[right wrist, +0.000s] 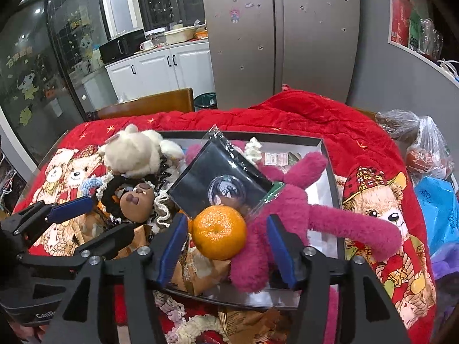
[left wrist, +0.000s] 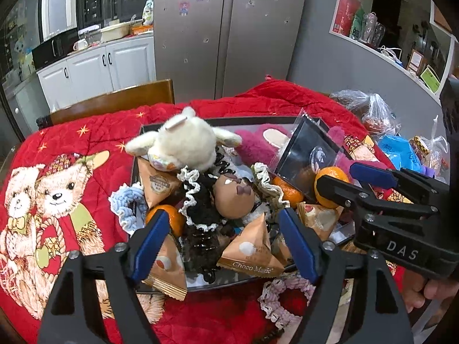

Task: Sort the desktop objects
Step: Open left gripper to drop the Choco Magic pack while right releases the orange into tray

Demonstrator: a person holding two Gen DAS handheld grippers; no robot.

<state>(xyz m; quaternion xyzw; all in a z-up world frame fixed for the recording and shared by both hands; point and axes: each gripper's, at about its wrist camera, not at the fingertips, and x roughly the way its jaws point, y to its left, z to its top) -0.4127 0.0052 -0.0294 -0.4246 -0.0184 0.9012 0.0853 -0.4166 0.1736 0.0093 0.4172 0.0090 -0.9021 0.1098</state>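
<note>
A red bear-print quilt [right wrist: 330, 120] covers the table, a steel fridge [left wrist: 229, 28] behind it. On the quilt sits the dark tray [right wrist: 327, 154], heaped with toys and snacks. Sorting looks barely begun. Above the tray's near edge, the right gripper [right wrist: 226, 246] hangs wide around a mandarin [right wrist: 219, 230], pads clear; next it must close. The left gripper [left wrist: 222, 246] gapes over a Choco Magic packet [left wrist: 252, 250].

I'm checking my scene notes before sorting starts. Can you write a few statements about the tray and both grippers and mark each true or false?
1. The left gripper is clamped on a mandarin. False: its jaws stand open over the snack packets, holding nothing.
2. The right gripper has a mandarin between its open jaws. True.
3. The pink plush toy lies on the floor. False: it lies in the tray.
4. The tray sits on a red blanket. True.
</note>
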